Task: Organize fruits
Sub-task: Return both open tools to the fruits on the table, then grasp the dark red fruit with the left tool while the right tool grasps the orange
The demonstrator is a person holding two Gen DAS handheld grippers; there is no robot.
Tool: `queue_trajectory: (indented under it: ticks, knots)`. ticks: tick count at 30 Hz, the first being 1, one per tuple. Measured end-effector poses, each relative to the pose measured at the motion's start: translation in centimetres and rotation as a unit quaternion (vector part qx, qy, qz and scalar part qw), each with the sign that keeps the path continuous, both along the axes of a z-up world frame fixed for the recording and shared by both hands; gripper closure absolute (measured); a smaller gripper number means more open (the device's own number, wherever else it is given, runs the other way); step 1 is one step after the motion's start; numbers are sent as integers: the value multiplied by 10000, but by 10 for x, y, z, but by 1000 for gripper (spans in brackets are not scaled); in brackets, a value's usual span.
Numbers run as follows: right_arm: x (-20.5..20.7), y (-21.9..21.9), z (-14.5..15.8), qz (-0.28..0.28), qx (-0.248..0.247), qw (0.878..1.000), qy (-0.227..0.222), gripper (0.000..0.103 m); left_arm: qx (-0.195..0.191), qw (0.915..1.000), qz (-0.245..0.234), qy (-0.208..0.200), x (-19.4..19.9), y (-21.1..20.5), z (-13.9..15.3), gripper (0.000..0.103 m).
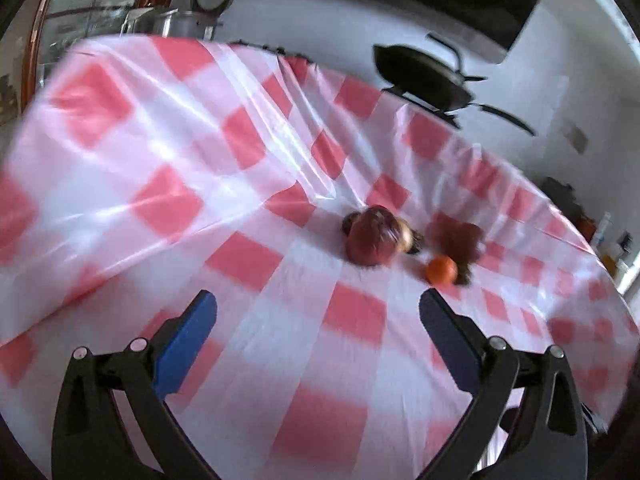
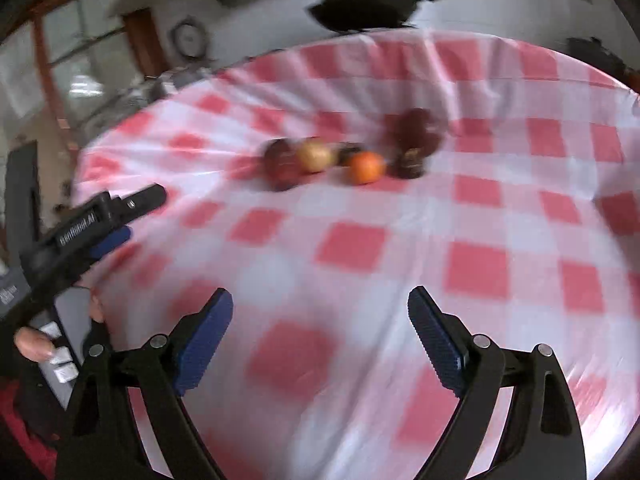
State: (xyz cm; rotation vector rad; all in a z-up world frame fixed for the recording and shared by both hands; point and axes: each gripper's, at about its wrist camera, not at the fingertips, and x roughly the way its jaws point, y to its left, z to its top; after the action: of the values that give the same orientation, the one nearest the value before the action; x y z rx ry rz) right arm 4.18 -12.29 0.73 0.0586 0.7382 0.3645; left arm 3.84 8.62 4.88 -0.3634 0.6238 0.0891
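Observation:
A cluster of fruit lies on the red-and-white checked tablecloth (image 2: 360, 248). In the right wrist view I see a dark red apple (image 2: 281, 164), a yellow fruit (image 2: 315, 155), an orange (image 2: 365, 167) and a dark red bunch (image 2: 414, 140). In the left wrist view the red apple (image 1: 370, 236) is nearest, with the orange (image 1: 440, 270) and the dark bunch (image 1: 456, 234) to its right. My left gripper (image 1: 318, 300) is open and empty, short of the apple; it also shows in the right wrist view (image 2: 128, 216). My right gripper (image 2: 320, 300) is open and empty, well short of the fruit. Both views are blurred.
A black wok (image 2: 368, 6) stands beyond the table's far edge; it also shows in the left wrist view (image 1: 424, 76). A metal pot (image 1: 176, 24) and a glass door (image 1: 72, 8) are at the back left. The cloth is creased on the left (image 1: 180, 152).

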Motion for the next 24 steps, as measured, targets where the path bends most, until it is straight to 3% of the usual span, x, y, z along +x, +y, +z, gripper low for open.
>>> queue_trajectory:
  ticks: [6, 11, 15, 21, 24]
  knots:
    - [88, 12, -24, 79, -118, 9993, 336, 26, -754, 9958, 489, 176, 60, 17, -22, 2]
    - [132, 23, -27, 204, -246, 9988, 362, 31, -1057, 9940, 280, 79, 63, 31, -28, 2]
    - [161, 37, -31, 399, -342, 9977, 428, 38, -1022, 9945, 108, 189, 64, 30, -30, 2]
    - [185, 39, -31, 513, -238, 9971, 509, 41, -725, 9968, -137, 298, 66, 15, -28, 2]
    - [193, 38, -34, 533, -230, 9963, 626, 48, -535, 9975, -300, 350, 72, 3, -28, 2]
